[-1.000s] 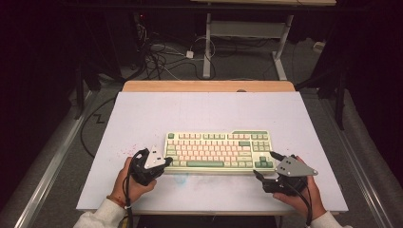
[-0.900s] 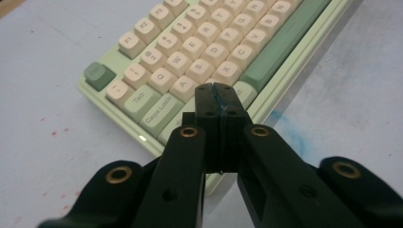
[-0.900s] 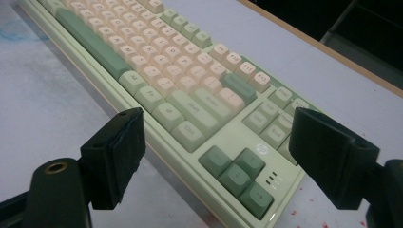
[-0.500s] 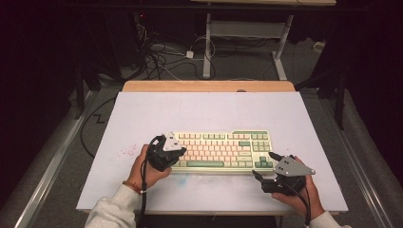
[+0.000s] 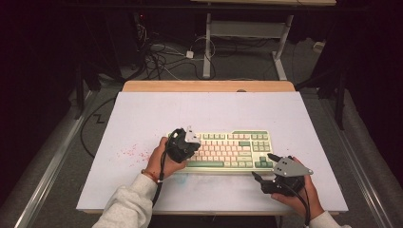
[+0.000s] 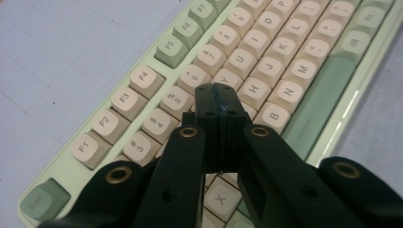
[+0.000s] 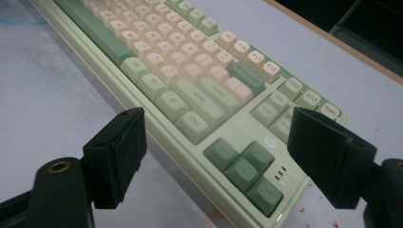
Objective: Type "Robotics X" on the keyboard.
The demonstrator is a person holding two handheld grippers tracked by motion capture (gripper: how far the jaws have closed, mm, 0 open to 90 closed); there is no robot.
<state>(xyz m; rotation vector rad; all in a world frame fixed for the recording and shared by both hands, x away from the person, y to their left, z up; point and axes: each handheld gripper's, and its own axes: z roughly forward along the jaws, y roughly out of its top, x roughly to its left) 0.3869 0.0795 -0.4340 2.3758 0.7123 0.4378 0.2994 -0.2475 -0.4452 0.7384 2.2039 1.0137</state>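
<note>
A pale green keyboard with cream keys lies on the white table, right of centre. My left gripper hovers over its left end with jaws pressed together and nothing between them. In the left gripper view the shut tips sit above the letter keys of the keyboard, near the number row. My right gripper rests at the keyboard's near right corner, open. In the right gripper view its tips straddle the arrow-key corner of the keyboard without touching it.
Red specks mark the table left of the keyboard. A wooden strip runs along the far edge. Beyond it, cables and a metal desk frame stand on the floor. Bare table lies behind and left of the keyboard.
My left hand has moved right and away from the person, from the table beside the keyboard to over its left end, jaws staying shut. The right gripper has kept still.
</note>
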